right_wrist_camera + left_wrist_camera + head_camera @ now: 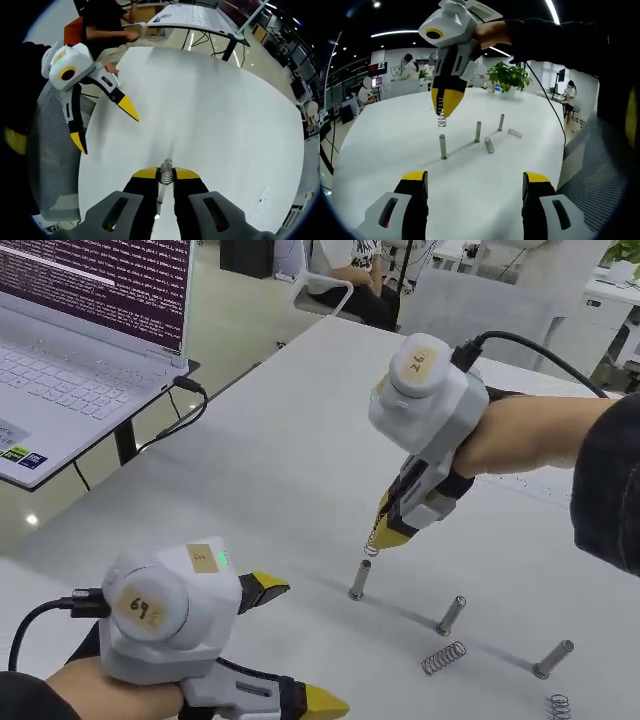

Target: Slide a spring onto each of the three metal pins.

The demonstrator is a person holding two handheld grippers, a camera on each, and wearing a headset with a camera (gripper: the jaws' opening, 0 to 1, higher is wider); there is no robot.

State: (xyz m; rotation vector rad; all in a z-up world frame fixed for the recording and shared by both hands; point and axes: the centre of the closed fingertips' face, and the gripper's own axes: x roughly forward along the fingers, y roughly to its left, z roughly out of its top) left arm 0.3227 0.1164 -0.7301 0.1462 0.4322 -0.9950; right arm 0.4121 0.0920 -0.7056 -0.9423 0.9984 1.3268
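Jaws of our right gripper (pixel 386 532) pinch a spring (pixel 372 540); those of our left gripper (pixel 297 645) are spread wide.
We hold the spring just above the nearest pin (pixel 359 580). The second pin (pixel 450 615) and third pin (pixel 553 659) stand on the table (pixel 280 460), a loose spring (pixel 443 657) lying near them.

Partly out of my sight

One loose spring (pixel 558 706) runs off the head view's bottom edge, and the laptop (pixel 60 380) off its left and top. My right gripper (pixel 384 537) covers the gripped end of the held spring (pixel 372 542), and I cannot tell how many coils sit inside the jaws.
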